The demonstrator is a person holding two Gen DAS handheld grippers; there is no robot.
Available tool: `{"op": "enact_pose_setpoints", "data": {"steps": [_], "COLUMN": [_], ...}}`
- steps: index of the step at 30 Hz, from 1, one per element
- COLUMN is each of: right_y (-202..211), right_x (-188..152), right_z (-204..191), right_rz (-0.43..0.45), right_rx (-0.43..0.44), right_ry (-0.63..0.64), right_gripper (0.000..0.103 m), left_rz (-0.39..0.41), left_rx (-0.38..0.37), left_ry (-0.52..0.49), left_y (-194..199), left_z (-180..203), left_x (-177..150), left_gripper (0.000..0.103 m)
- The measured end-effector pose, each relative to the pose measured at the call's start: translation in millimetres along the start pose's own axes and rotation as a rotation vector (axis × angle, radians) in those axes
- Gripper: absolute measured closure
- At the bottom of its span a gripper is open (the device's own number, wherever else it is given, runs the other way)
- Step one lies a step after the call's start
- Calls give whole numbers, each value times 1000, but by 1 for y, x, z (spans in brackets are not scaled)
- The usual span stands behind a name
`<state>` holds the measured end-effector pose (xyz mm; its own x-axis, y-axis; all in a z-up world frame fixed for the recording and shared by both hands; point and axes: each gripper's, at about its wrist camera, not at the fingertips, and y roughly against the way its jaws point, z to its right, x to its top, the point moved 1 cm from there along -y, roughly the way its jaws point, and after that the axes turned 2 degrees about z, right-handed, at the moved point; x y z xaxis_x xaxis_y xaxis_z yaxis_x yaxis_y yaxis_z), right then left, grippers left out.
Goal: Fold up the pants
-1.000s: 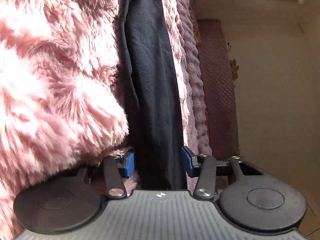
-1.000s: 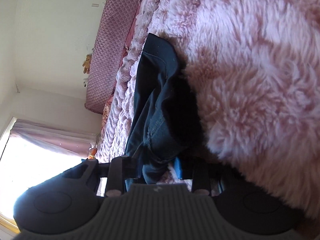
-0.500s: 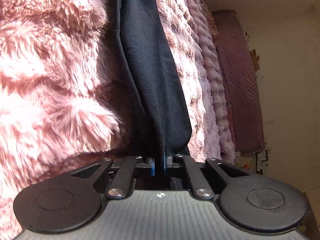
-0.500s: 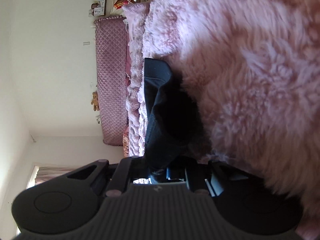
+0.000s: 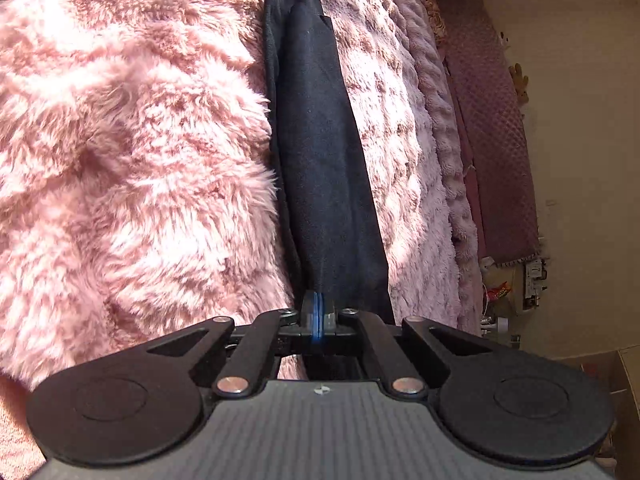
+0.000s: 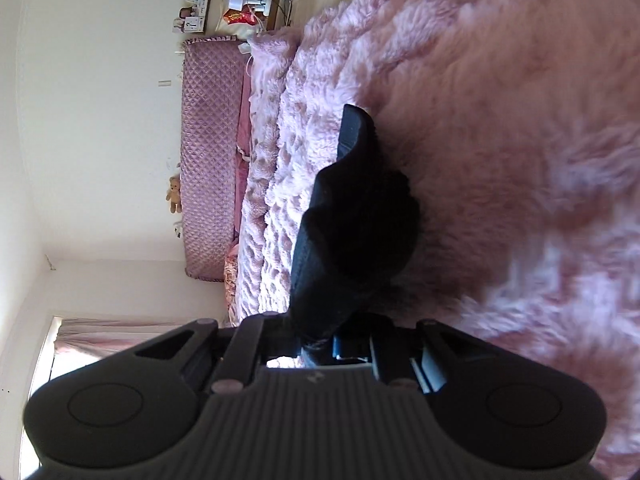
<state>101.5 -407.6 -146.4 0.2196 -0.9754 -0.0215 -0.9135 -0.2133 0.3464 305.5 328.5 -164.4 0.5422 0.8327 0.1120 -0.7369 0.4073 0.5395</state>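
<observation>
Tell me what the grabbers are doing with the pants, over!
Left gripper shut on dark pants. Right gripper shut on them too. Pants stretch over fluffy pink blanket. Nothing in the way.

The pants (image 5: pixel 324 168) are plain dark navy, almost black. Beside them, the shaggy fur blanket (image 5: pixel 132 152) is pink with paler tips. On the pants' other side the plush bedspread (image 5: pixel 404 168) is pale pink, dappled with darker tufts. Beyond the bedspread, the headboard (image 6: pixel 210 152) is mauve with diamond quilting. Against the cream wall (image 6: pixel 92 120) hangs a tan teddy bear (image 6: pixel 174 199).
</observation>
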Motion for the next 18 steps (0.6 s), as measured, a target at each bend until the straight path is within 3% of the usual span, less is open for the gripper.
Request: {"op": "enact_pose_setpoints", "data": {"steps": [3, 8, 11, 14, 18], "right_y": [34, 59, 51, 52, 67], "right_x": [2, 5, -1, -13, -37], "right_z": [12, 21, 19, 8, -20], "right_rz": [-29, -60, -99, -93, -11], "right_rx": [-18, -127, -253, -392, -544], "right_ry": [-39, 98, 191, 336, 565], "right_gripper": [94, 91, 74, 61, 53], "left_rz": [-8, 67, 159, 200, 250], "left_rx": [44, 92, 130, 113, 86], "left_ry": [-74, -176, -190, -183, -183], "left_y": [15, 38, 53, 57, 52], "left_z": [-8, -4, 6, 14, 30], "left_x": [-13, -13, 2, 24, 63], "left_gripper": [103, 101, 84, 84, 84]}}
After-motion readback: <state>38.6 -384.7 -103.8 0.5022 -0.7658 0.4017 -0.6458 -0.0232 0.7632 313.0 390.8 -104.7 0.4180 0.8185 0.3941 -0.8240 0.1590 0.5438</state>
